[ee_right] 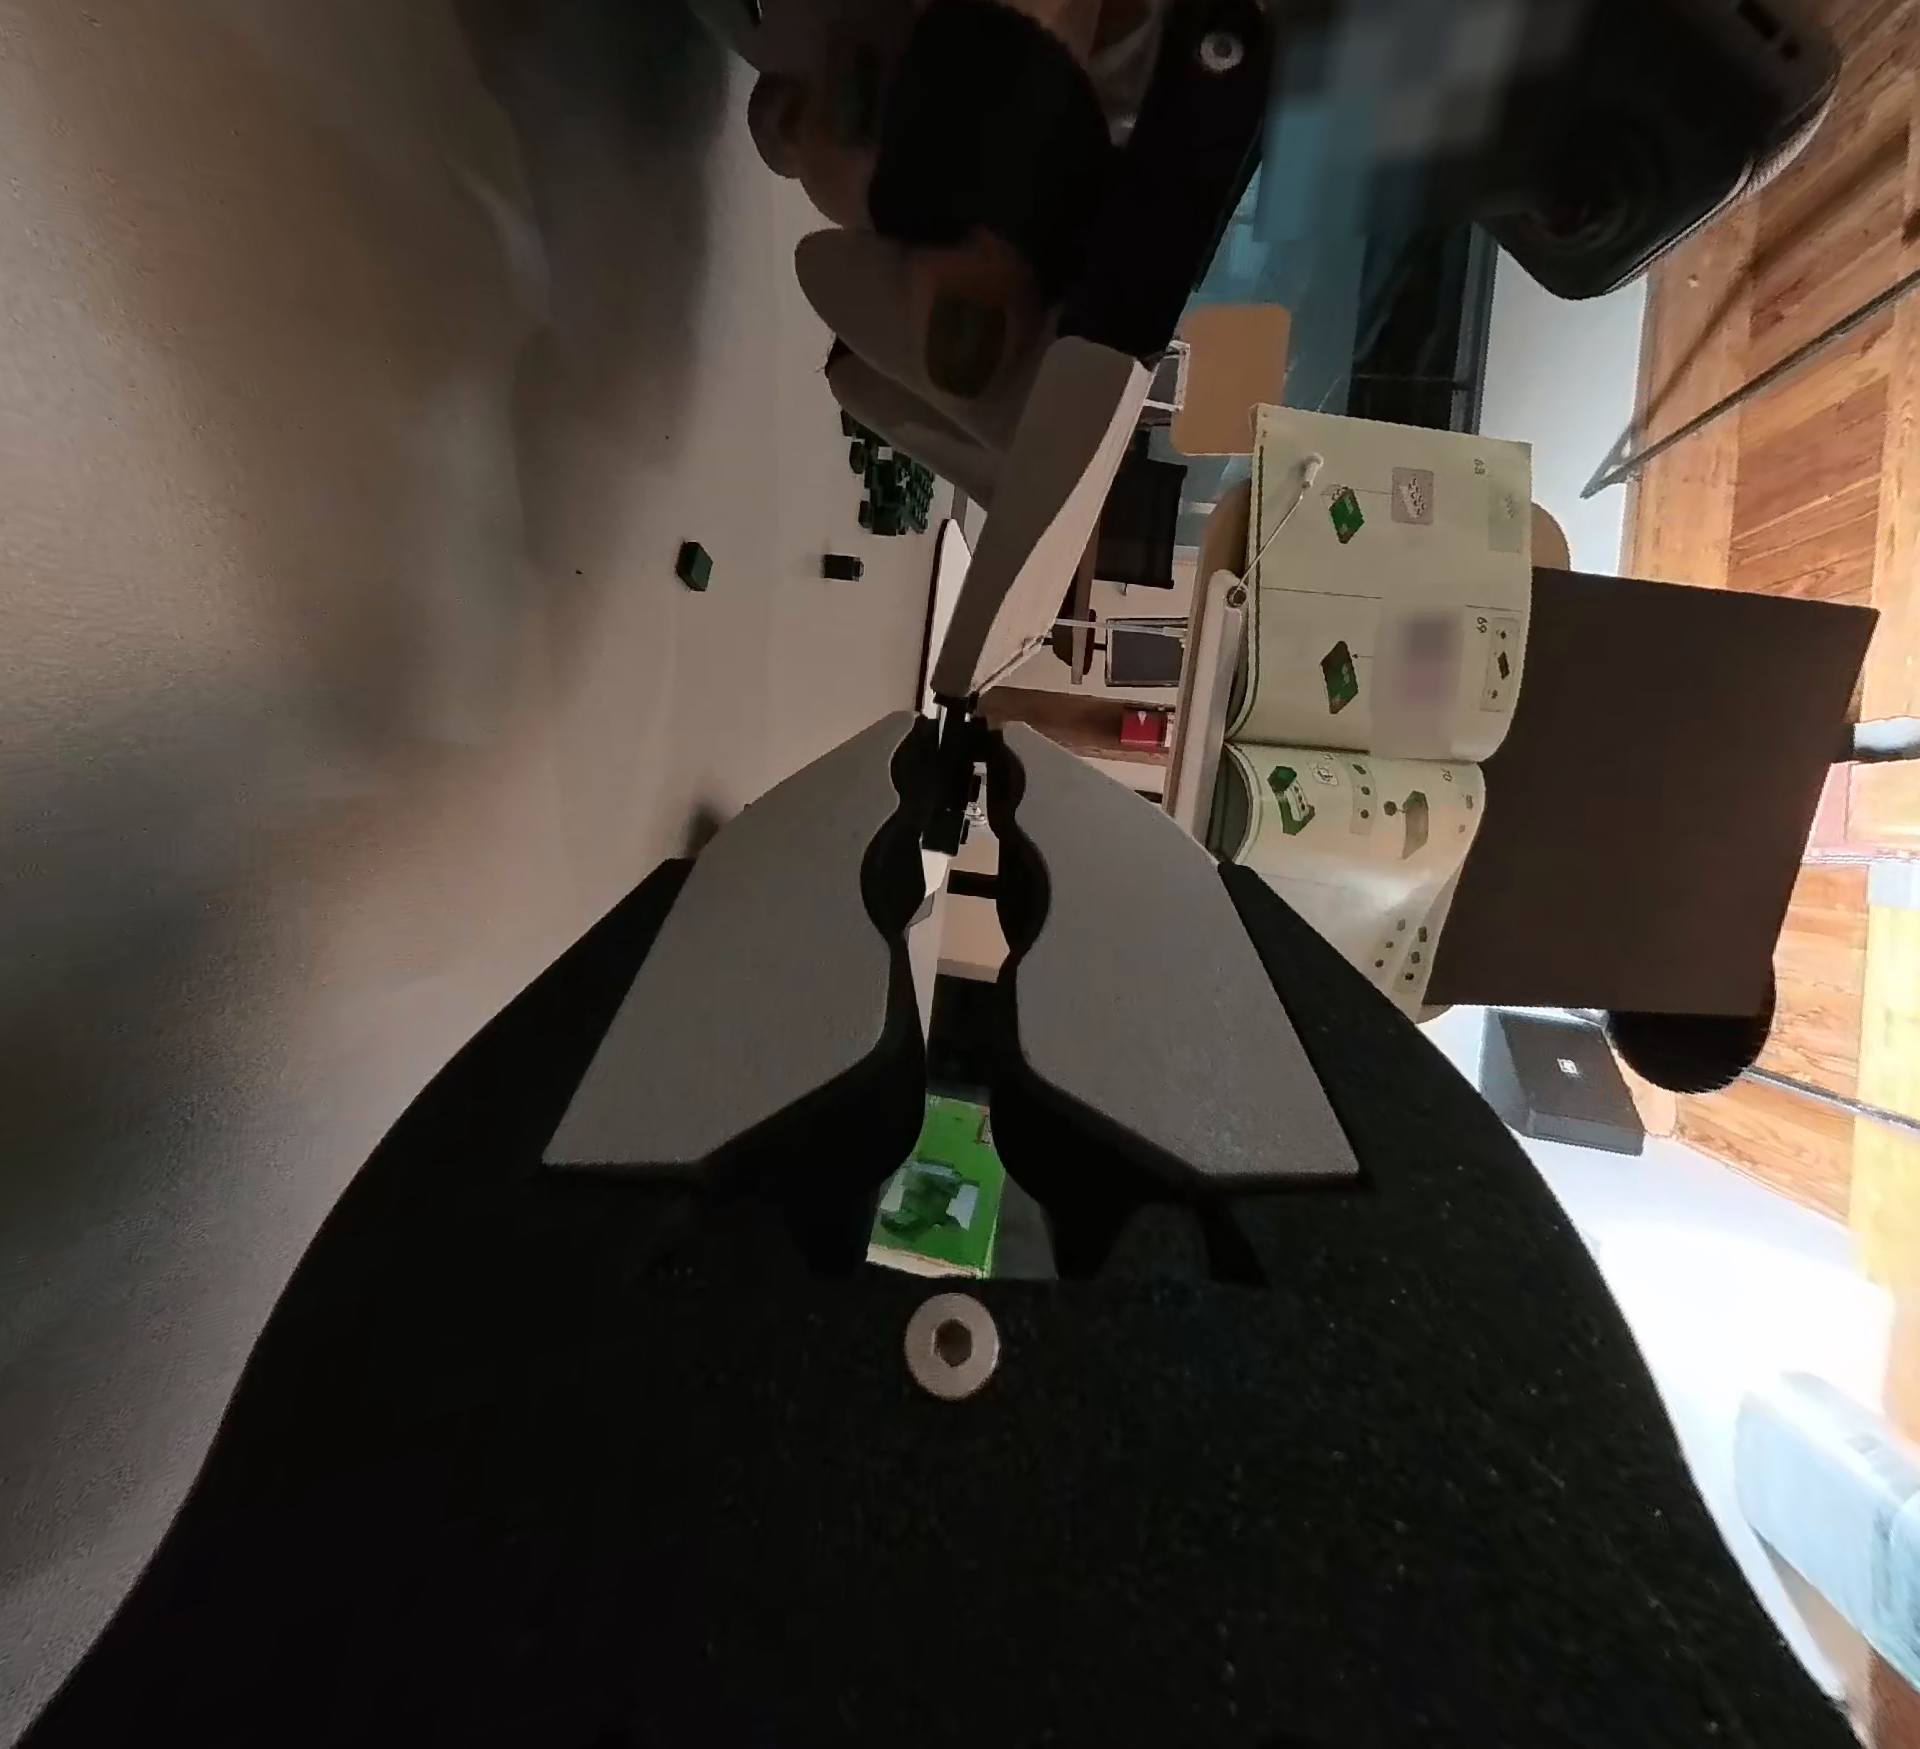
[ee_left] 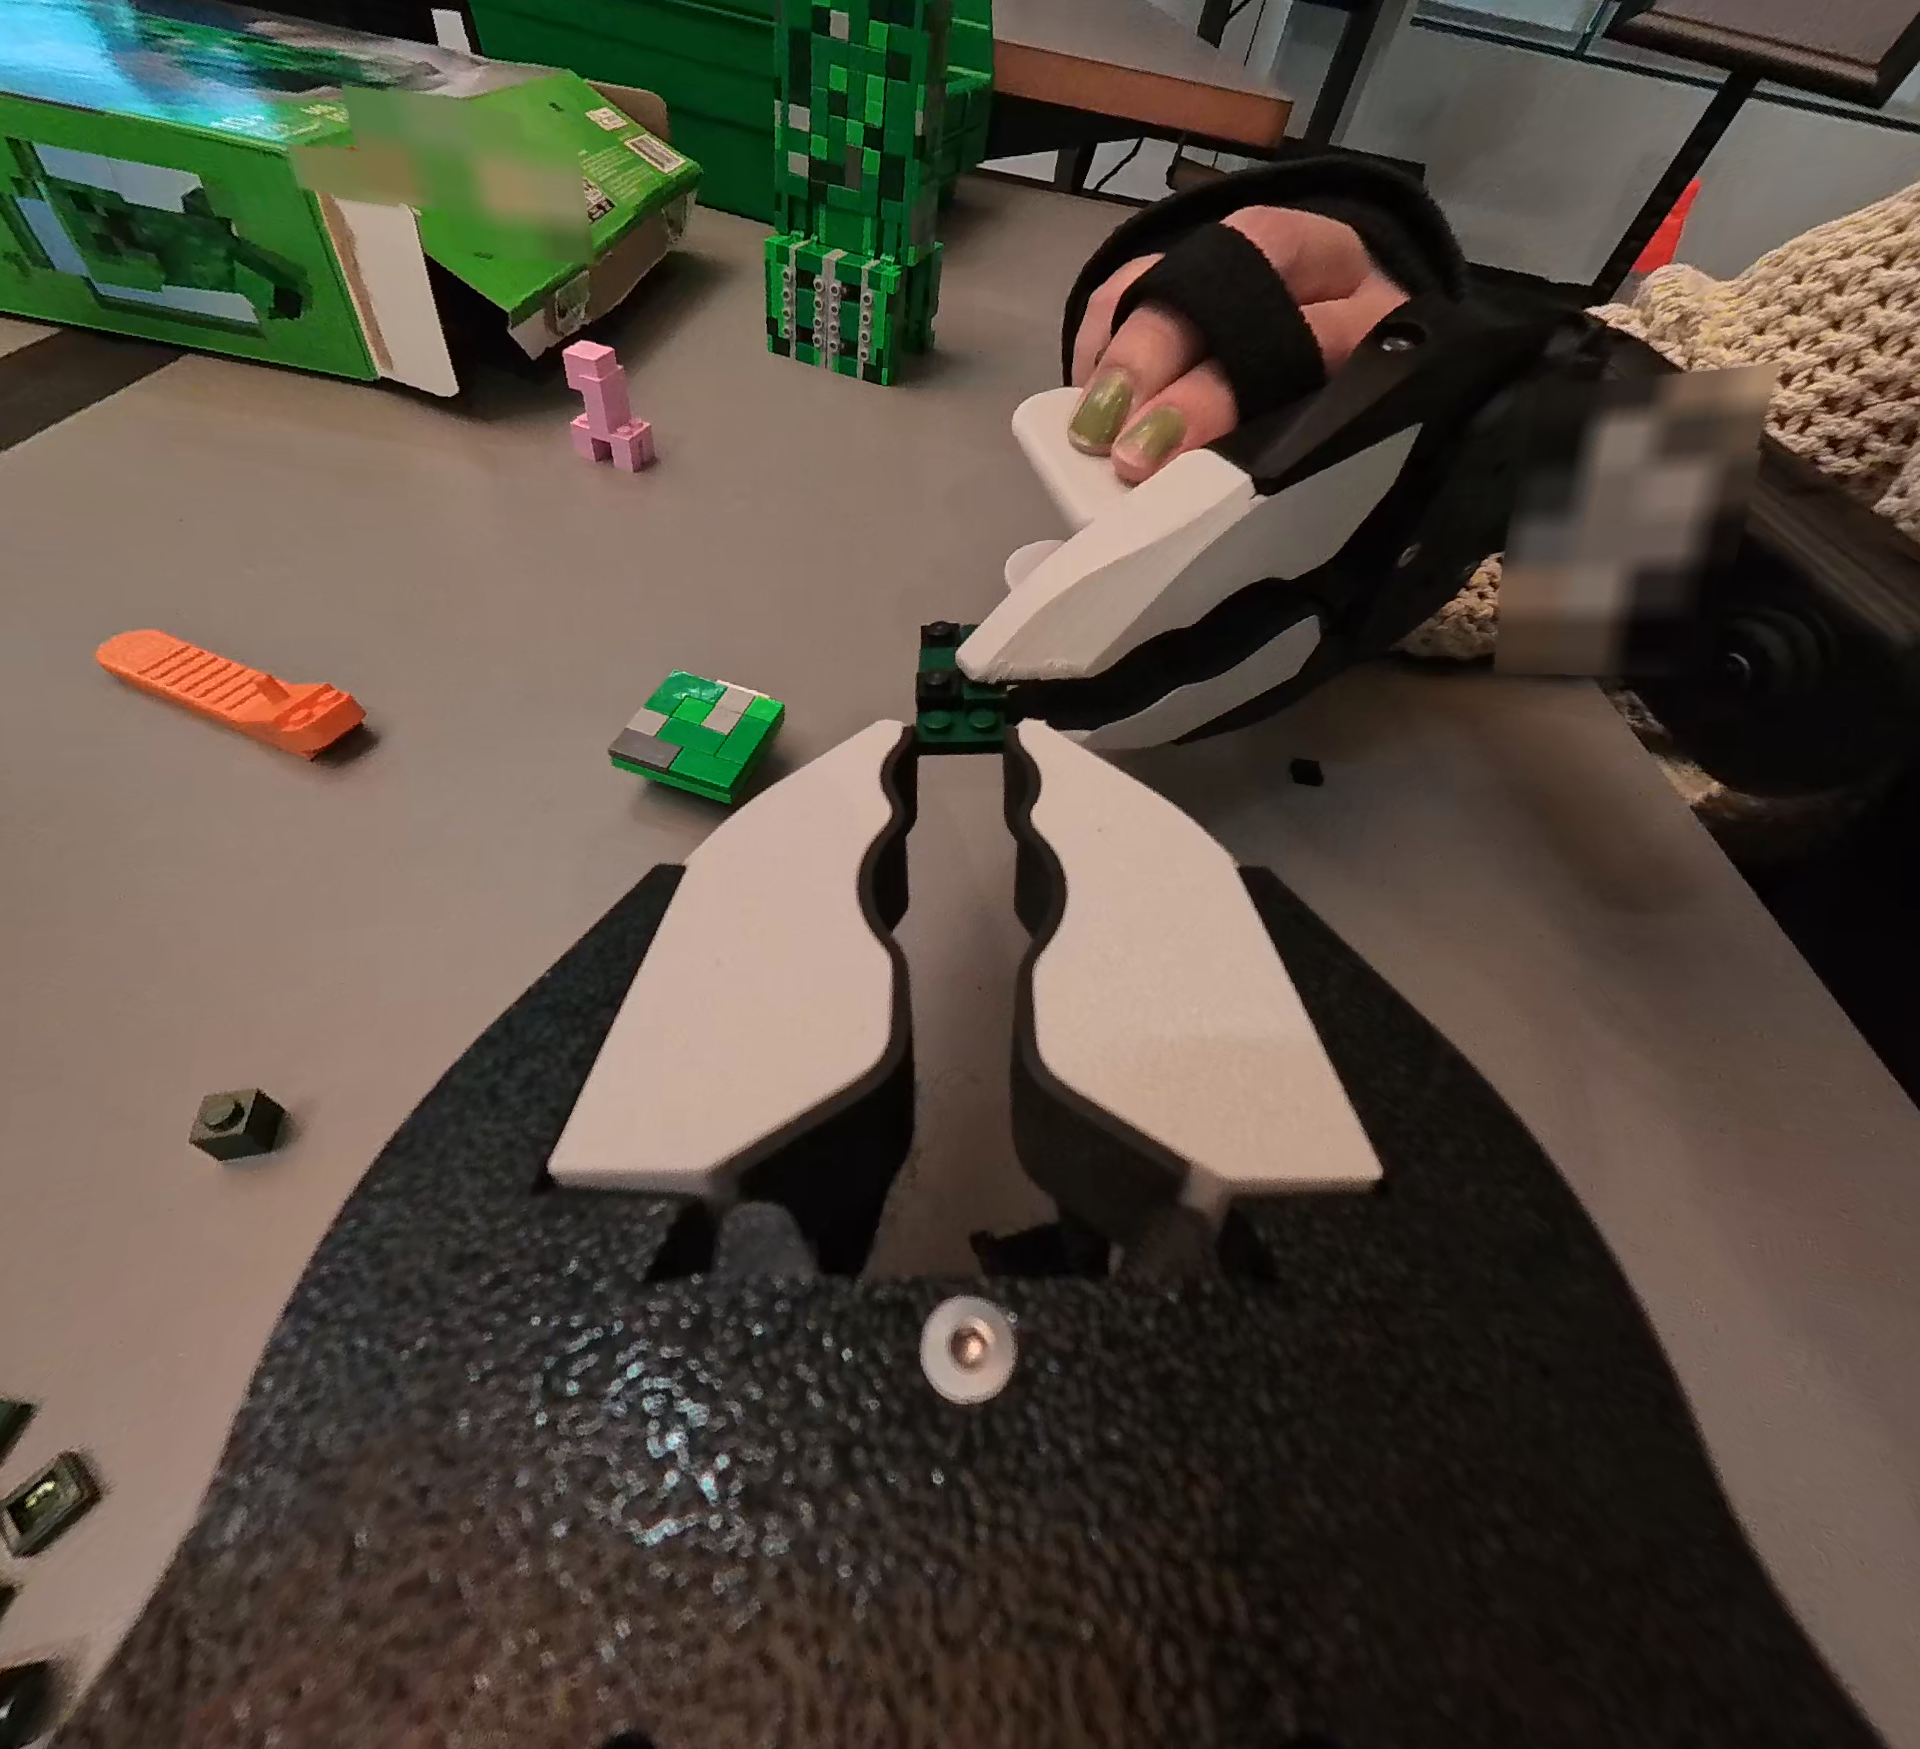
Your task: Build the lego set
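Observation:
A small dark green lego assembly [ee_left: 958, 720] with black studs on top is held above the grey table [ee_left: 520, 868]. My left gripper [ee_left: 961, 741] is shut on its near edge. My right gripper [ee_left: 1000, 687] comes in from the right, held by a hand in a black strap, and is shut on the assembly's far part. In the right wrist view the assembly shows as a dark piece [ee_right: 948, 790] pinched between my right gripper's [ee_right: 956, 745] tips, with the left gripper's white finger [ee_right: 1039, 556] meeting it from above.
A tall green block figure [ee_left: 857, 161], a pink pig figure [ee_left: 608, 411], a green tiled panel [ee_left: 698, 735], an orange brick separator [ee_left: 229, 691], a dark 1x1 piece [ee_left: 237, 1123] and the green box [ee_left: 260, 182] lie on the table. An open instruction booklet [ee_right: 1371, 660] stands behind loose dark green pieces [ee_right: 888, 484].

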`<control>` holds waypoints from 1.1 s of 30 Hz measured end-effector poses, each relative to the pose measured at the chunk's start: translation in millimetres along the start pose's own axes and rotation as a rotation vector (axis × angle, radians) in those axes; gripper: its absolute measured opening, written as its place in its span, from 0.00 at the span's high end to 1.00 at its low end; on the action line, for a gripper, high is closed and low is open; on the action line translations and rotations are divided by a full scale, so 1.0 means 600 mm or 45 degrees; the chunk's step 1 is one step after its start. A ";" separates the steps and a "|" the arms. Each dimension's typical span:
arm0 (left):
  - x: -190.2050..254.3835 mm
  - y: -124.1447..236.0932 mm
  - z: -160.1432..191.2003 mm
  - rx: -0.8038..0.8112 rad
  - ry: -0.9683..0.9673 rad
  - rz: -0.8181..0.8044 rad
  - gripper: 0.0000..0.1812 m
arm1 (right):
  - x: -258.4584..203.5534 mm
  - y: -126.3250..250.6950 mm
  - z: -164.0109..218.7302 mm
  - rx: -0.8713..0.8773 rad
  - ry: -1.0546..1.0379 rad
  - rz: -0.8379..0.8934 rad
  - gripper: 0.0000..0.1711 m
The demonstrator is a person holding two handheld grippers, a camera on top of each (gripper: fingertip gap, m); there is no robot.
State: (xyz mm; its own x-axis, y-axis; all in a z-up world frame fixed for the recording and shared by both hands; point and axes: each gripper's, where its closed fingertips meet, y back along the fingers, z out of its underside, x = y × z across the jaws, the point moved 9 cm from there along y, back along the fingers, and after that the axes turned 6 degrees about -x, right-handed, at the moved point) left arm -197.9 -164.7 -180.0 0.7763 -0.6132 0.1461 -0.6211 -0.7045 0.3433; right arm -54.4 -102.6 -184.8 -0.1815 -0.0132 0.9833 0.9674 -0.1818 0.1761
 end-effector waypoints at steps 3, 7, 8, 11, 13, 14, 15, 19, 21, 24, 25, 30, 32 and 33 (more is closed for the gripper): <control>0.000 0.000 0.000 -0.001 -0.003 0.002 0.92 | 0.001 0.000 0.000 0.001 -0.018 -0.009 0.95; 0.001 -0.001 0.001 -0.004 -0.008 0.005 0.92 | 0.005 0.001 0.001 0.003 -0.045 -0.027 0.96; 0.001 -0.001 0.001 -0.009 -0.012 0.000 0.92 | 0.004 0.000 0.001 -0.001 -0.044 -0.036 0.96; 0.002 -0.004 0.002 -0.032 -0.024 -0.006 0.92 | 0.004 0.001 0.002 -0.001 -0.036 -0.068 0.97; 0.003 -0.006 0.002 -0.046 -0.028 -0.007 0.92 | 0.004 0.002 0.002 0.001 -0.041 -0.092 0.97; 0.003 -0.006 0.002 -0.050 -0.029 -0.008 0.92 | 0.004 0.002 0.003 0.002 -0.055 -0.103 0.97; 0.003 -0.006 0.002 -0.050 -0.031 -0.015 0.92 | 0.005 0.001 0.004 0.008 -0.079 -0.112 0.97; 0.009 -0.004 -0.001 0.022 -0.119 -0.103 0.88 | 0.012 -0.004 0.021 0.131 -0.442 -0.263 0.97; 0.013 -0.001 -0.001 0.057 -0.233 -0.157 0.85 | 0.015 -0.004 0.036 0.214 -0.643 -0.341 0.96; 0.021 -0.004 0.005 0.011 -0.427 -0.228 0.89 | 0.020 -0.001 0.051 0.318 -0.838 -0.419 0.96; 0.025 -0.006 0.006 -0.009 -0.482 -0.240 0.92 | 0.021 -0.001 0.054 0.341 -0.878 -0.436 0.96; 0.043 -0.010 0.001 0.011 -0.645 -0.302 0.94 | 0.015 -0.004 0.053 0.375 -0.915 -0.511 0.96; 0.044 -0.015 0.006 -0.032 -0.667 -0.291 0.96 | 0.014 -0.004 0.050 0.398 -0.921 -0.535 0.97; 0.043 -0.017 0.007 -0.050 -0.671 -0.290 0.97 | 0.013 -0.004 0.049 0.400 -0.919 -0.547 0.97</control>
State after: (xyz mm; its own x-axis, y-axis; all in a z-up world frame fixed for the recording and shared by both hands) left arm -171.9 -175.1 -183.7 0.7253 -0.5496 -0.4146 -0.4318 -0.8322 0.3477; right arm -53.0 -73.3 -176.0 -0.4862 0.6347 0.6007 0.8647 0.2500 0.4357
